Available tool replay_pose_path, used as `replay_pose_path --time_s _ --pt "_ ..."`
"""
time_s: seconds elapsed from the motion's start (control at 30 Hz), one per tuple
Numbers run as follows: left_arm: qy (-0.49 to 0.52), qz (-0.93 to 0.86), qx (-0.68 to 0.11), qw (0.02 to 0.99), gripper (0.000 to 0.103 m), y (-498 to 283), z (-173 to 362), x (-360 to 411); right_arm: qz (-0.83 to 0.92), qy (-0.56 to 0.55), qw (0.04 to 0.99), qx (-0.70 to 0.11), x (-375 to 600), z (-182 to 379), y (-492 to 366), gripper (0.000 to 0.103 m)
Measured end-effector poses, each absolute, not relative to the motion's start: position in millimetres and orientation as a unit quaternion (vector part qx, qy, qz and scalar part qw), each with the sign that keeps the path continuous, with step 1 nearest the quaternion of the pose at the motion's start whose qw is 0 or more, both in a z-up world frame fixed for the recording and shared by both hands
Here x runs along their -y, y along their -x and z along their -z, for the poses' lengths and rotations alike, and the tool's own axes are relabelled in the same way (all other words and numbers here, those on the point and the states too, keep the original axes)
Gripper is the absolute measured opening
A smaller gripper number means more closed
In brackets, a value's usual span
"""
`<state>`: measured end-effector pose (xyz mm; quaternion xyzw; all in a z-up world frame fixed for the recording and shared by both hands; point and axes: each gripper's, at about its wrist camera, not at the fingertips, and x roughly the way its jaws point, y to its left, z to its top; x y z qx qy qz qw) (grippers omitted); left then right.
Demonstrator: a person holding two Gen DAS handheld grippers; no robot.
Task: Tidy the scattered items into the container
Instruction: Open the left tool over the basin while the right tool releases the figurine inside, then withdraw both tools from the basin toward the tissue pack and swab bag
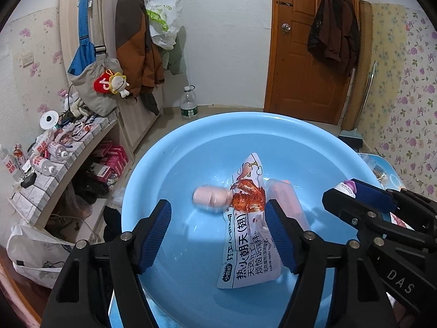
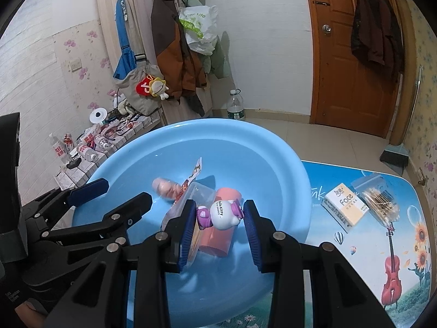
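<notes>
Two wrist cameras look steeply down into one blue basin (image 1: pixel 153 169) at close range.
The left view peers past its own claw (image 1: pixel 218 235) from the basin's left; the right view, past its claw (image 2: pixel 218 235), takes in more table (image 2: pixel 363 251). Both share the basin, the coats and the wooden door (image 1: pixel 300 54).

The round light-blue plastic basin (image 1: pixel 191 142) looks smooth and glossy, and the white printed snack packet (image 1: pixel 245 235) in it is shiny crinkled film. The small white-and-purple cat figure (image 2: pixel 222 214) is glossy plastic between ribbed blue pads (image 2: pixel 187 235); the printed tabletop (image 2: pixel 382 246) has a sheen.
</notes>
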<state>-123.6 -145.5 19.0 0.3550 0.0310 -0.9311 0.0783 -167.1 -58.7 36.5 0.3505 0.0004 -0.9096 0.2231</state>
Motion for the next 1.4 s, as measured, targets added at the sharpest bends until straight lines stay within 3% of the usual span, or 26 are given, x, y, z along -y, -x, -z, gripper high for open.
replay_pose_path --time_s 0.63,0.77,1.27,1.4 --pt "-0.351 0.932 -0.030 0.083 0.070 116.5 -21.9 144.5 0.908 -0.353 0.225 -0.001 52.8 -38.2 161.5 0.037" --pt "-0.351 0.932 -0.032 0.088 0.075 115.3 -23.5 145.9 0.914 -0.340 0.219 -0.009 49.5 -43.5 154.4 0.044" --pt "-0.345 0.934 -0.021 0.089 0.075 109.5 -32.1 137.6 0.917 -0.337 0.215 0.002 32.6 -50.4 145.9 0.044" --pt "-0.342 0.935 -0.017 0.090 0.080 106.7 -37.4 131.9 0.919 -0.332 0.212 0.008 25.4 -55.5 141.1 0.044"
